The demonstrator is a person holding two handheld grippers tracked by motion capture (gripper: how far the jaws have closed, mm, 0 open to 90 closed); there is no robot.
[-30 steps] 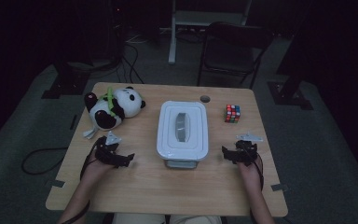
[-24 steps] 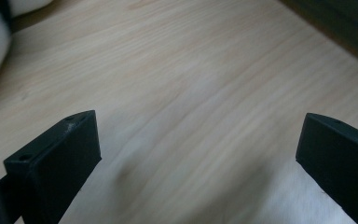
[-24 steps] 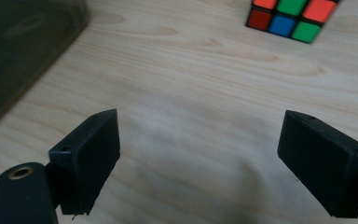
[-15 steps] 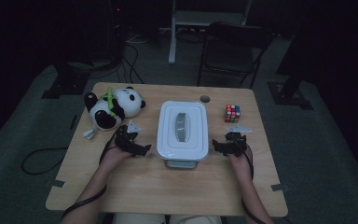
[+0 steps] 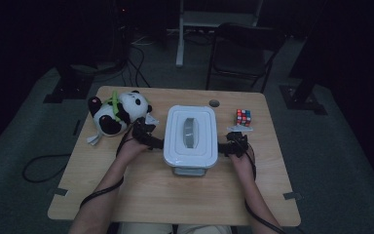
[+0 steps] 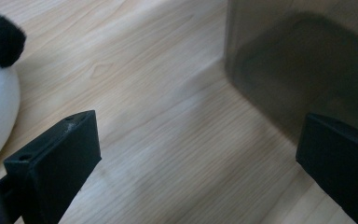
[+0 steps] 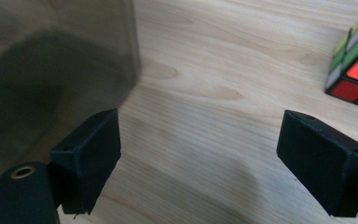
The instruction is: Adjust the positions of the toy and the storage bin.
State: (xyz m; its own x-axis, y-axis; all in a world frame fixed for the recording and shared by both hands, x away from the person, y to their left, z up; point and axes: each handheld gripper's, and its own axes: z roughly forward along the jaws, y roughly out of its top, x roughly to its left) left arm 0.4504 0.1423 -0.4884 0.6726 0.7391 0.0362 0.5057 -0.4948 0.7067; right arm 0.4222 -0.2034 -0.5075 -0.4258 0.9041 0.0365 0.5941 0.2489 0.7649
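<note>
- High view: dim room, dark floor with cables, a chair point(image 5: 241, 53) beyond a pale wooden table point(image 5: 141, 195). In the middle of the table, a white lidded box point(image 5: 191, 136) with a grey handle point(image 5: 190, 131) sunk into its lid. To its left, a plush panda point(image 5: 117, 113); to its right, a colour cube point(image 5: 243, 116), apart from the box.
- Same view: left gripper point(image 5: 152, 139) just beside the box's left wall, right gripper point(image 5: 228, 146) just beside its right wall, one hand behind each. Contact with the walls too small to tell.
- Left gripper view: jaws spread wide, nothing between them but bare wood. Translucent grey box wall at upper right, close to the right jaw; panda's white and black fur at the left edge.
- Right gripper view: jaws likewise released and empty. Box wall at the left, near the left jaw; cube at the top right corner.
- Judgement on handling: probably rigid, smooth plastic, light if empty, slick against hard pads. Best taken under the lid's rim on both sides at once, kept level, or by the grey handle should only the lid need to come off.
</note>
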